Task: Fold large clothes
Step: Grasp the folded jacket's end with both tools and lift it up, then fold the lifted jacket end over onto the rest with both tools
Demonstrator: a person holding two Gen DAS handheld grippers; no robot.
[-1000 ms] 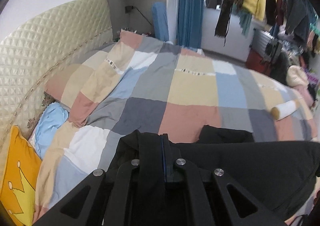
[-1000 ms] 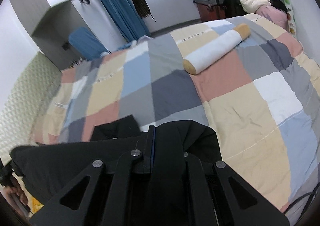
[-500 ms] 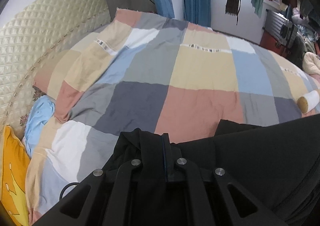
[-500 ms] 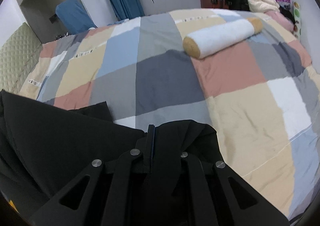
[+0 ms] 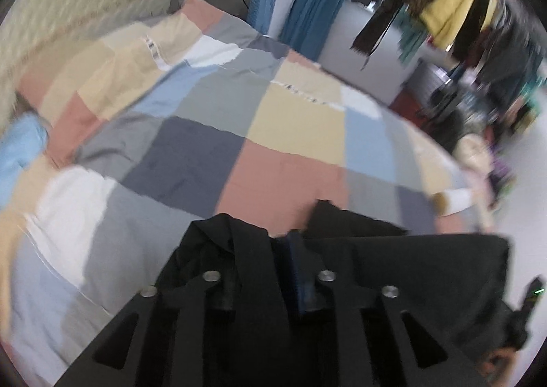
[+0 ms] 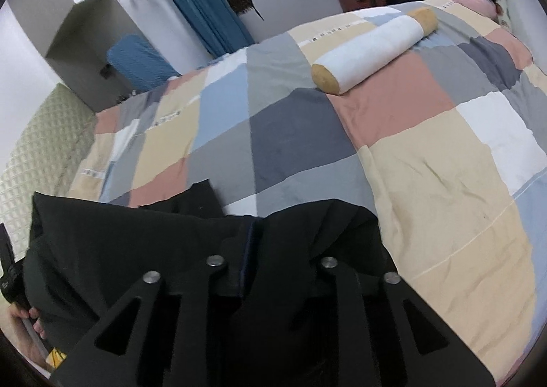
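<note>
Black garment (image 5: 410, 270) between both part-open grippers, left gripper (image 5: 270, 250) and right gripper (image 6: 270, 233) jaws just opening

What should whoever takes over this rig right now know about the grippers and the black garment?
Left gripper: jaws have just been opening; black garment still lies between them.
Right gripper: the same, jaws just opening with the cloth between them.
Garment: stretched between both grippers at the near edge of the patchwork quilt; one flap already lies on the quilt. The bolster lies farther back, clear of it.
Done: garment brought down to the bed.
Left: let go, smooth it, make the folds.
</note>
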